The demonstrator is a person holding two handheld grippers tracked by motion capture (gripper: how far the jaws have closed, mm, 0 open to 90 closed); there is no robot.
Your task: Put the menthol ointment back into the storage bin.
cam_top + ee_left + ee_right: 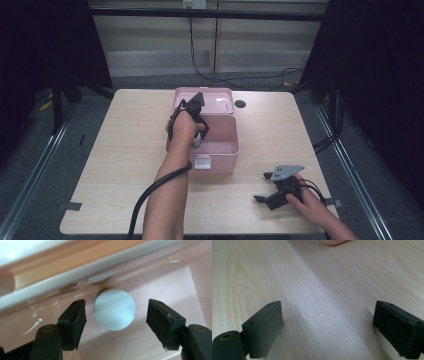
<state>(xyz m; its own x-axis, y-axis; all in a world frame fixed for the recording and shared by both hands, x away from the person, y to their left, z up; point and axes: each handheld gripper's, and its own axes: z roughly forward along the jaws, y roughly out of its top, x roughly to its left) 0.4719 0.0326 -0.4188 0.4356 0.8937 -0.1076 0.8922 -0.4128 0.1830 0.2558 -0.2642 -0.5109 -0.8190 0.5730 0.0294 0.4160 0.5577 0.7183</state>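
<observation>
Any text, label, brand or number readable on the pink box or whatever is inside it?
No readable text anywhere.
Pink plastic box: plain walls and lid, no label.
Round pale blue-grey cap between the open left gripper jaws: blank top.
Light wooden table: bare grain, nothing printed.

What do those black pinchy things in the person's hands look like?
Each hand holds a black gripper. The left gripper has two chunky black fingers with flat pads and round brassy screw holes at their bases; a thick black cable trails from it. The right gripper looks the same and carries a grey three-cornered plate on top. The forearms are bare, with no sleeves.
</observation>
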